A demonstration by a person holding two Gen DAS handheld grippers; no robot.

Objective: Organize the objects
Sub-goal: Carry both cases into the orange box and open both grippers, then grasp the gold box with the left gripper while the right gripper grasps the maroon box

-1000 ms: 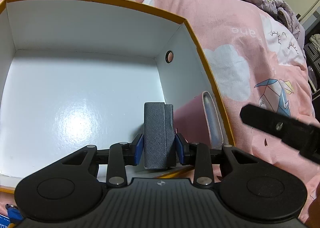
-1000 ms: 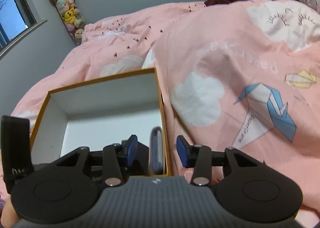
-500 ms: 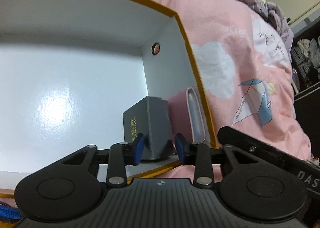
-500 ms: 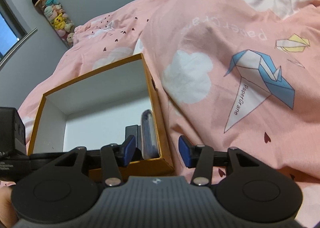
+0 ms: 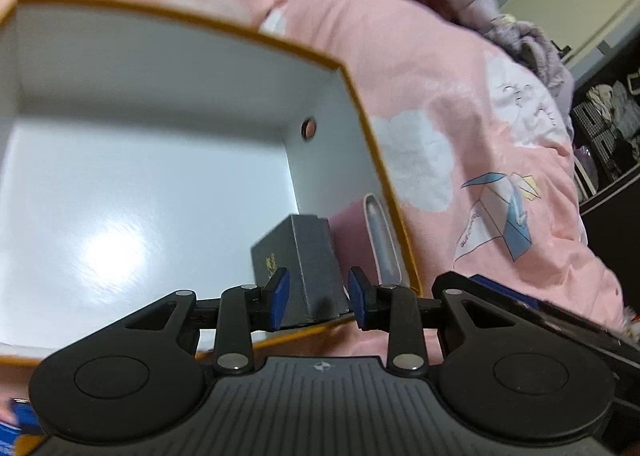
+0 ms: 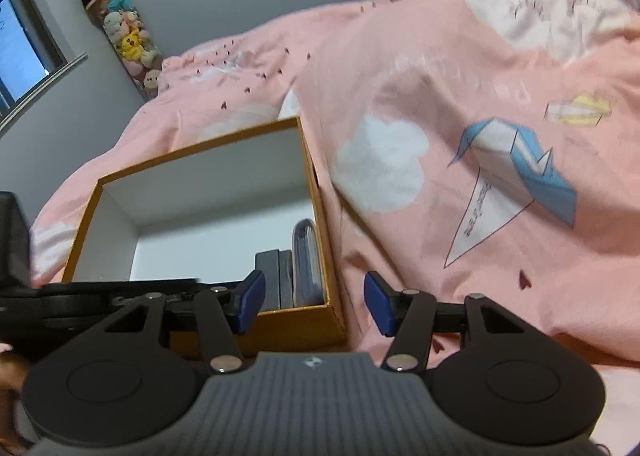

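Inside, a textured grey case (image 5: 310, 256) stands upright in the glossy white box (image 5: 248, 30), near-right corner beside a pink pouch (image 5: 362, 232). Left gripper (image 5: 319, 298) and right gripper (image 6: 314, 302) both gape, holding nothing.

A home bedroom: a bed (image 6: 460, 104) spread with a pink quilt (image 5: 460, 88) printed with clouds and paper cranes, and beyond the bed a hanging column of plush toys (image 6: 124, 36) beside a window (image 6: 20, 52).
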